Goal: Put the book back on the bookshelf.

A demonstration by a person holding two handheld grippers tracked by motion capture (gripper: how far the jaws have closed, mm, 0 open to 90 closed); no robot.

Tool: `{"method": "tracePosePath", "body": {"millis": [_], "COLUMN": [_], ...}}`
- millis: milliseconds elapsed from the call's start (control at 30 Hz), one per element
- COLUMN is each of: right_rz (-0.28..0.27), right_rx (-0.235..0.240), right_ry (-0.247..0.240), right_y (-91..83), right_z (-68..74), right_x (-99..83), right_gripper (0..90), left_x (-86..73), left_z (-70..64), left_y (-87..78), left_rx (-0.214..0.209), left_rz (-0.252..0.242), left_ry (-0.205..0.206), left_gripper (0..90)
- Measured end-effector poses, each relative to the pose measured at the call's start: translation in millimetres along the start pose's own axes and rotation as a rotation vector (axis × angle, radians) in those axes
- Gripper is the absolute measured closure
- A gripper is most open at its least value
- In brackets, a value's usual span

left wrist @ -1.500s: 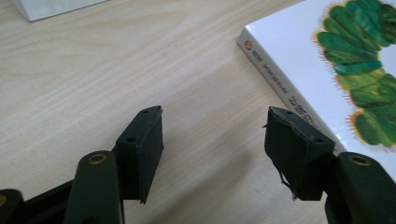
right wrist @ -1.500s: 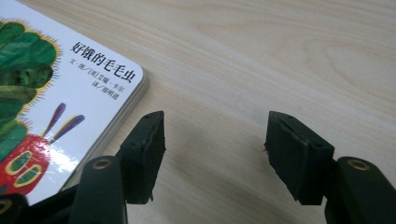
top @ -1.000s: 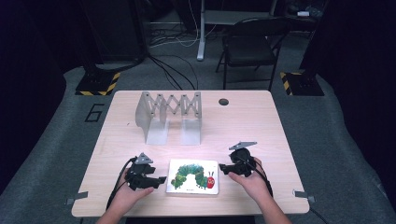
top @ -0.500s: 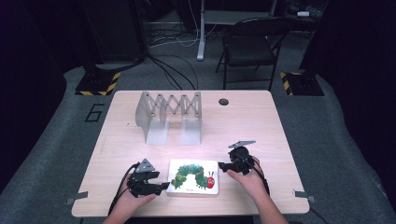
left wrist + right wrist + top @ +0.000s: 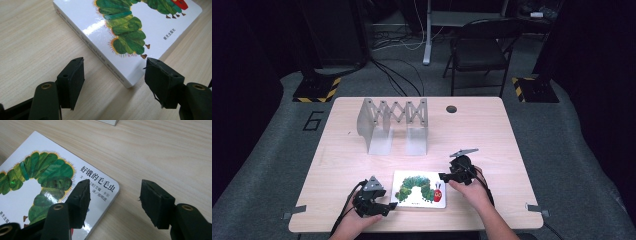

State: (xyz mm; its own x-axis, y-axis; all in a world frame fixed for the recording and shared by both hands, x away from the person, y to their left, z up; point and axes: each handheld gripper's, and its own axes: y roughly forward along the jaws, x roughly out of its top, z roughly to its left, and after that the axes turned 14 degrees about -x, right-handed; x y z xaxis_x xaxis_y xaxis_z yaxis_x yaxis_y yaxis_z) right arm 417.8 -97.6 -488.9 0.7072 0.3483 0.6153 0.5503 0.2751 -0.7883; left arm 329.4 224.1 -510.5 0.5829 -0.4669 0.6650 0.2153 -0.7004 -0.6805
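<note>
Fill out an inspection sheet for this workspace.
Surface: light wooden table, round hole near far edge.
Job's things: caterpillar picture book lying flat, closed, near front edge.
Clutter: metal accordion book rack standing behind.
Grippers: left hand-held gripper open around the book's near corner; right hand-held gripper open over another corner.
Cables: one trails from each gripper; more on the floor behind.
Surroundings: folding chair, grey floor, dark backdrop.

Book (image 5: pixel 37 177) cover: "好饿的毛毛虫". Floor mat (image 5: pixel 287 130): "6".
</note>
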Motion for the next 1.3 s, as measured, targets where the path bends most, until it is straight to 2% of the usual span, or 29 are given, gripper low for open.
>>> {"method": "tracePosePath", "body": {"millis": [133,233,333,367,533,600,700,767,833,900,1033,1133,1300], "right_rz": [0.0,0.021,0.032,0.044,0.037,0.046,0.061,0.063,0.067,0.064,0.051,0.051,0.064], "right_rx": [0.005,0.018,0.017,0.028,0.049,0.048,0.053,0.057,0.068,0.075,0.077,0.068,0.057], "right_ry": [-0.003,-0.007,-0.032,-0.027,-0.012,-0.004,0.001,-0.017,0.004,0.0,-0.012,-0.014,-0.01], "right_y": [2.7,6.5,11.7,13.0,15.0,15.4,17.0,17.4,16.7,16.6,18.1,17.8,17.3], "right_z": [2.0,5.7,6.8,6.4,5.3,6.2,9.0,8.7,9.2,7.8,6.9,8.5,10.1], "right_x": [2.0,2.5,2.4,2.8,4.2,4.4,3.1,2.2,2.0,1.6,1.4,1.5,2.5], "right_gripper": [43.4,44.0,43.7,43.8,43.8,43.8,43.9,44.0,44.1,43.8,43.6,44.0,45.3], "left_x": [-1.7,-2.0,-2.6,-2.0,-2.1,-1.7,0.0,0.4,0.4,0.7,0.9,-0.1,-2.3], "left_z": [-2.8,-4.7,-7.7,-8.4,-8.8,-9.1,-11.8,-14.4,-16.6,-18.6,-20.3,-22.2,-25.2], "left_y": [2.1,4.5,7.4,8.4,9.5,10.4,13.0,14.7,15.8,16.9,17.6,17.1,16.6], "left_rx": [-0.008,0.0,0.004,0.001,0.001,-0.014,-0.007,0.011,0.029,0.037,0.047,0.032,0.038], "left_rz": [0.001,0.01,0.013,0.013,0.001,-0.007,-0.002,-0.001,0.0,0.006,0.01,0.016,0.028], "left_ry": [-0.01,0.008,0.019,0.016,0.013,0.006,0.01,0.017,0.016,0.017,0.026,0.024,0.054], "left_gripper": [31.7,31.5,31.3,31.3,31.3,31.3,31.3,31.0,31.0,30.9,29.7,29.8,30.2]}}
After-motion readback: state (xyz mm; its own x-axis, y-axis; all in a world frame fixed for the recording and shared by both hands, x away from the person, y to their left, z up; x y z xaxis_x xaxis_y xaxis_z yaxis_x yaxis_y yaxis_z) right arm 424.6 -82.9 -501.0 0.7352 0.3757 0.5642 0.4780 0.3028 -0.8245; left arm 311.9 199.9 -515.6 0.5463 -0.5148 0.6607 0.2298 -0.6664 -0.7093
